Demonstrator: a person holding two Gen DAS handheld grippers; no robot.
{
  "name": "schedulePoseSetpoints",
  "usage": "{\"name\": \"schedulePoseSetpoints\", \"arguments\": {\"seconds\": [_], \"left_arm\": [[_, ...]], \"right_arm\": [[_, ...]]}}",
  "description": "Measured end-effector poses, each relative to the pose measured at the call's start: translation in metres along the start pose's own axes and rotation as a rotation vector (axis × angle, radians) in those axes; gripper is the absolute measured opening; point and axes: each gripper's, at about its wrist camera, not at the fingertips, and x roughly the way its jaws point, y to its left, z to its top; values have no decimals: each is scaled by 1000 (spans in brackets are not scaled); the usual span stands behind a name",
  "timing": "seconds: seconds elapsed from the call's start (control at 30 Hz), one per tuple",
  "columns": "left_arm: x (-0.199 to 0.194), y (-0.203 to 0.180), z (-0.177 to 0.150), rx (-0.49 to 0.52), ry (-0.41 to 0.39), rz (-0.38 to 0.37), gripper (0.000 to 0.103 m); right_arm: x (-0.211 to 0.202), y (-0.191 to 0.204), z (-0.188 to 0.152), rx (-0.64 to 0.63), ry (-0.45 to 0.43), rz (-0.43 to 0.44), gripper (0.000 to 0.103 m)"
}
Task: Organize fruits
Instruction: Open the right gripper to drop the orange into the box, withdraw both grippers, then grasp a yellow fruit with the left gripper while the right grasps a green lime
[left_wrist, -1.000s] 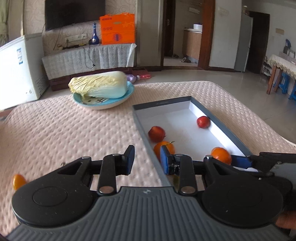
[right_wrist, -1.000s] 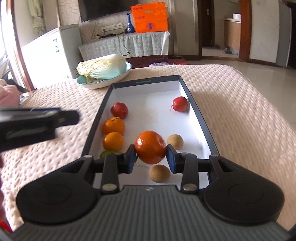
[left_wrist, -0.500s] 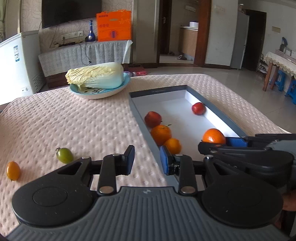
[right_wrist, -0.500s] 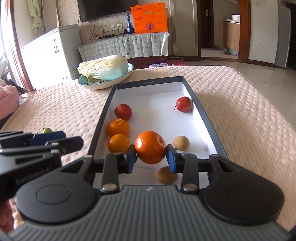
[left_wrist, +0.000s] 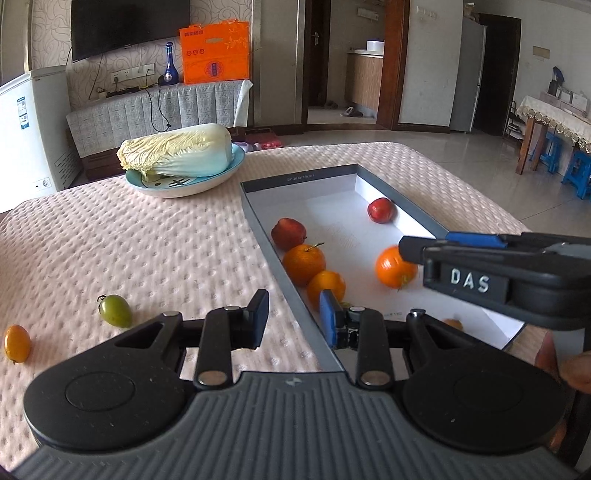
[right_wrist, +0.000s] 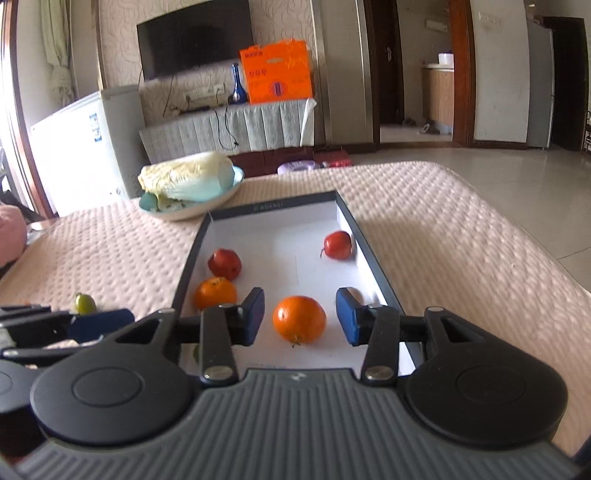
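Note:
A shallow grey-rimmed white tray (left_wrist: 258, 218) (right_wrist: 192, 258) lies on the pink quilted table. It holds two red fruits (left_wrist: 289, 233) (left_wrist: 381, 210), two oranges by its left wall (left_wrist: 304, 260) (left_wrist: 326, 284) and a third orange (right_wrist: 299, 319) (left_wrist: 394, 266). My right gripper (right_wrist: 300, 319) is open, its pads on either side of that third orange without touching it. My left gripper (left_wrist: 293, 319) is open and empty over the tray's left rim. A green tomato (left_wrist: 115, 311) (right_wrist: 85, 303) and a small orange fruit (left_wrist: 17, 343) lie on the cloth at left.
A plate (left_wrist: 184, 182) with a napa cabbage (left_wrist: 175, 151) stands behind the tray. A small tan fruit (right_wrist: 356, 293) shows behind my right gripper's right pad. The table edge drops to the floor at right; a fridge and cabinet stand beyond.
My right gripper has opened and let go of the orange, which now rests on the tray floor. My left gripper has drawn back, bringing the green tomato and the small orange fruit into view.

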Motion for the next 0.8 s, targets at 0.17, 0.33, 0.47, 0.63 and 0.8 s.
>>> {"name": "schedulePoseSetpoints", "arguments": {"seconds": [0.17, 0.33, 0.47, 0.63, 0.8], "left_arm": [[-5, 8, 0, -6, -7, 15, 35], [-12, 25, -1, -15, -11, 40, 35], [-19, 45, -4, -24, -13, 67, 35], [-32, 80, -11, -43, -13, 102, 35], [-45, 123, -23, -73, -9, 161, 35]], "right_arm": [[-1, 9, 3, 6, -20, 29, 46], [-1, 31, 3, -30, -31, 89, 46], [1, 49, 3, -44, -36, 133, 46], [5, 75, 2, -55, -38, 187, 46], [12, 109, -3, -97, -26, 244, 46]]}}
